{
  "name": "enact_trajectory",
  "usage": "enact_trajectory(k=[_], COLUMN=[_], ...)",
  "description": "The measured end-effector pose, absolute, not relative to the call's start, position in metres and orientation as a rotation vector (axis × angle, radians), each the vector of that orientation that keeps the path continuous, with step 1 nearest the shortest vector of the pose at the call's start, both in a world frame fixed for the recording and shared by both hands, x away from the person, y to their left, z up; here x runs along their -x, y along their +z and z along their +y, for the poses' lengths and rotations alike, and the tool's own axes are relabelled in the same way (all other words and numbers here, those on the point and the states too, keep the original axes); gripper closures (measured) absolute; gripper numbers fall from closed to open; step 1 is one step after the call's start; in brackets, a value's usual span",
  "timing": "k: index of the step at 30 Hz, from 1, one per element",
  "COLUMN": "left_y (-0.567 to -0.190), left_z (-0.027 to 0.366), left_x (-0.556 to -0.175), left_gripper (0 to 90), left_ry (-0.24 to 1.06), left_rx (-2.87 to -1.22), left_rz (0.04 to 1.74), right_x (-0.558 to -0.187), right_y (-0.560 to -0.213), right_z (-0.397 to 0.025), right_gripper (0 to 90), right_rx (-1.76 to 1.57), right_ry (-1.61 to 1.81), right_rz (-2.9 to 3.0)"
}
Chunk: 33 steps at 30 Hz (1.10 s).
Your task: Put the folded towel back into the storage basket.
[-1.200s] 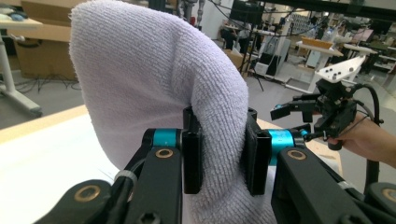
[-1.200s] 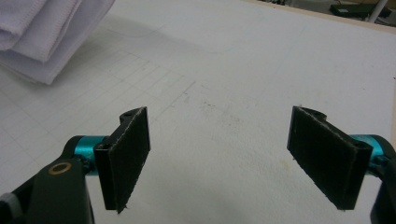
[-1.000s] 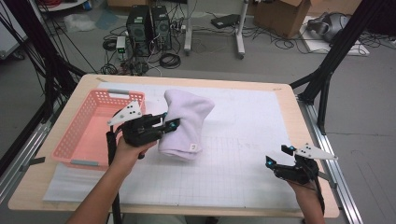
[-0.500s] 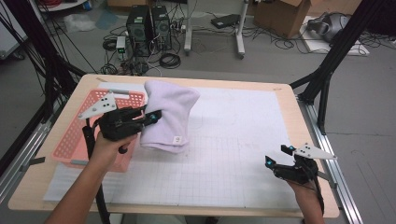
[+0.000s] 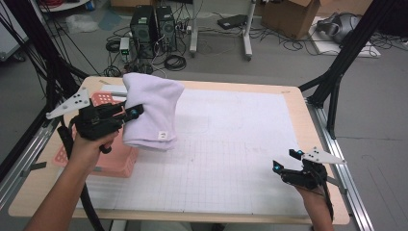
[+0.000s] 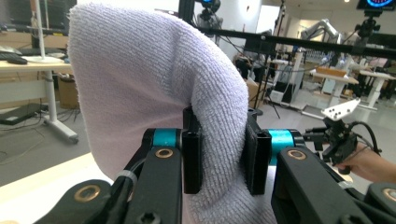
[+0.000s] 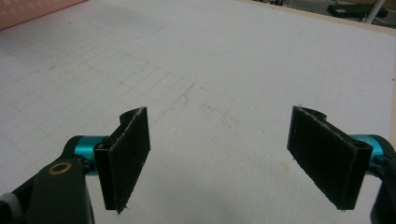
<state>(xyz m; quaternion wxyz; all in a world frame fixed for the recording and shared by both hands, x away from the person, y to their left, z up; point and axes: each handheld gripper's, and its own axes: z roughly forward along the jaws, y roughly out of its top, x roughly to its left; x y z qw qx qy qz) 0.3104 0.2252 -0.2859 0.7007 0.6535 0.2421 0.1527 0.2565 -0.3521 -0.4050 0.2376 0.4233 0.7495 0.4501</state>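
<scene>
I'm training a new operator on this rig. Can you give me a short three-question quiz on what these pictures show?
1. True or false: the left gripper is shut on the folded towel.
2. Where does the towel hang? A) flat on the mat B) lifted, beside and partly above the pink basket C) under the right gripper.
3. Fill in: the right gripper's jaws stand ____ above the white mat, with nothing between them.

Key
1. True: in the left gripper view the towel is pinched between both pads.
2. B.
3. open.
</scene>
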Motion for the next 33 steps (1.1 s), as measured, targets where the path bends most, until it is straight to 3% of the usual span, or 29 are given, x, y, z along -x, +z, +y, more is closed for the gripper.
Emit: enact_trajectory(k=[33], left_y=[-0.272], left_z=[0.331], left_x=[-0.305], left_gripper=[73.5], left_ry=[0.419], left_rx=[-1.362], left_rz=[0.657], right_x=[-0.259], right_y=[-0.405], right_z=[-0.345], right_gripper=[20.1], right_rx=[-1.160], right_ry=[1.215], right_rz=[2.063])
